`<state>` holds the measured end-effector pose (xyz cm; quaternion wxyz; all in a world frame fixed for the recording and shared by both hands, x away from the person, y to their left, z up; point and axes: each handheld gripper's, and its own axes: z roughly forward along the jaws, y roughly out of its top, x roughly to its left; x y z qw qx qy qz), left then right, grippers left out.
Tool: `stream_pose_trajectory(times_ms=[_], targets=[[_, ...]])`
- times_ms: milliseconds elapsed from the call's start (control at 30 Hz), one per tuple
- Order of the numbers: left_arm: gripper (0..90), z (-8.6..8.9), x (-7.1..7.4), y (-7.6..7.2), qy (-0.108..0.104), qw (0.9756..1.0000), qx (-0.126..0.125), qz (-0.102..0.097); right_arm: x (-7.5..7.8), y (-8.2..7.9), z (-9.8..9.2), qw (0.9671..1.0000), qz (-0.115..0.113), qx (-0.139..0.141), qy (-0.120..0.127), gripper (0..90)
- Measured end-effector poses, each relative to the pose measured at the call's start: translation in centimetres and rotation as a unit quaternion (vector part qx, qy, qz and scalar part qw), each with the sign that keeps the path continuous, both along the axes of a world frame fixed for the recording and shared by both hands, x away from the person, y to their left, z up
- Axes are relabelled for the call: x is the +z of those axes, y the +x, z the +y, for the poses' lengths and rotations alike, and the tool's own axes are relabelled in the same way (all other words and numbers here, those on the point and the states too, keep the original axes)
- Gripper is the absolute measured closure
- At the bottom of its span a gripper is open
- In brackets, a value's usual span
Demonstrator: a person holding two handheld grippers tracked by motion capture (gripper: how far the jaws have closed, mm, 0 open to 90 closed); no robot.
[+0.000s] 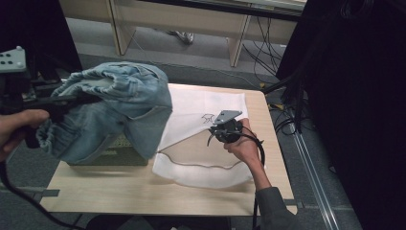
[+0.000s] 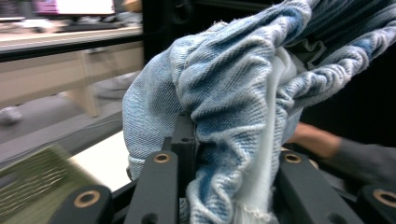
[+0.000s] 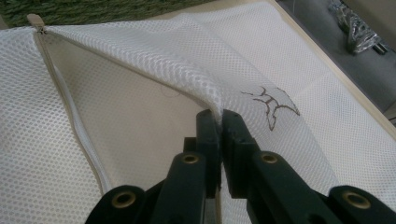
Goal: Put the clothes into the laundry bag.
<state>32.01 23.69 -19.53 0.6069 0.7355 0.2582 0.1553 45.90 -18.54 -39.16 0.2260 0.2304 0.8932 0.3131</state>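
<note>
The light wooden tabletop (image 1: 143,189) carries a white mesh laundry bag (image 1: 210,103), which lies flat across its far right half. The bag has a beige zipper (image 3: 70,116) along its mouth and a small dark printed figure (image 3: 271,105) on its upper layer. The mouth stands open, with the upper layer lifted off the lower one.

A bundle of faded blue denim, a pair of jeans (image 1: 119,105), hangs in the air above the left part of the tabletop, just beside the open mouth of the bag and partly overlapping its left edge in the high view. Under the jeans, a green box-like thing (image 1: 117,153) stands on the tabletop.

The left gripper (image 1: 52,103) is raised at the left edge, its jaws clamped on the bunched denim; in the left gripper view the cloth is wedged between them.

The right gripper (image 3: 218,119) rests over the middle of the bag, its jaws pinched nearly together on the raised fold of the mesh's upper layer.
</note>
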Motion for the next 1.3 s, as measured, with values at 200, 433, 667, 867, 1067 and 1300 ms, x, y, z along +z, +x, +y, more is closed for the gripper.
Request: stream_pose_trajectory(times_ms=[200, 433, 667, 867, 1067, 1300], targets=[[70.0, -4.3, -1.7, 0.1, 0.01, 0.9978, -0.059, 0.03, 0.2, 0.1, -0.3, 0.9999, 0.004, 0.005, 0.008, 87.1], [69.7, -9.0, -6.0, 1.6, 0.034, 0.9911, -0.102, 0.079, 0.6, 0.1, -0.7, 0.9996, 0.003, 0.001, 0.029, 87.4], [69.6, -13.6, -10.5, 3.7, 0.068, 0.9829, -0.125, 0.117, 2.0, -0.1, -1.2, 0.9985, -0.011, 0.01, 0.053, 87.8], [69.4, -16.4, -13.5, 5.6, 0.092, 0.9818, -0.113, 0.122, 3.6, -0.5, -1.8, 0.9975, -0.023, 0.01, 0.067, 88.1], [69.1, -18.6, -17.9, 7.8, 0.144, 0.9747, -0.081, 0.151, 4.1, -0.6, -2.2, 0.9969, -0.036, 0.009, 0.07, 88.3], [68.3, -20.5, -22.6, 11.5, 0.174, 0.9648, -0.016, 0.196, 4.5, -0.8, -1.8, 0.997, -0.043, 0.012, 0.064, 88.3]])
